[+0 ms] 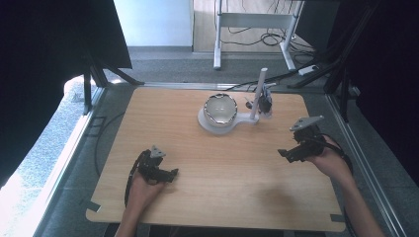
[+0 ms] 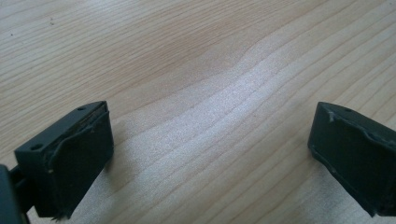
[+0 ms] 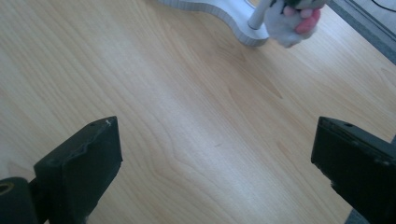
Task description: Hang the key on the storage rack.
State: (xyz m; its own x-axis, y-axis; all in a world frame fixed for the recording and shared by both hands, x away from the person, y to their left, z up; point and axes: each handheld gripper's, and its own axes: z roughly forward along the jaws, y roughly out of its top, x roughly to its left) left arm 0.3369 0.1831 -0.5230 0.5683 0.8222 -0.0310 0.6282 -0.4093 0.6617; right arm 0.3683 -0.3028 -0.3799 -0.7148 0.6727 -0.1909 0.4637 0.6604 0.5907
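Note:
A white stand (image 1: 217, 124) sits at the back middle of the wooden table (image 1: 217, 197), carrying a white bowl (image 1: 221, 109) with a dark patterned rim. A white post (image 1: 258, 94) rises from the stand's right end, and a small grey-and-pink plush keychain (image 1: 265, 102) hangs by it. The stand's edge (image 3: 233, 11) and the plush (image 3: 292, 18) appear at the top of the right gripper view. My left gripper (image 1: 173, 174) rests low at the front left, open, over bare wood (image 2: 210, 116). My right gripper (image 1: 284, 154) hovers at the right, open, with nothing between its jaws (image 3: 215, 154).
Beyond the table's far edge, a white desk frame (image 1: 257, 19) stands on the floor with several cables (image 1: 276, 39). Dark curtains (image 1: 59, 34) and black tripod legs (image 1: 341, 74) flank both sides. A black cable (image 1: 106, 133) runs along the left edge.

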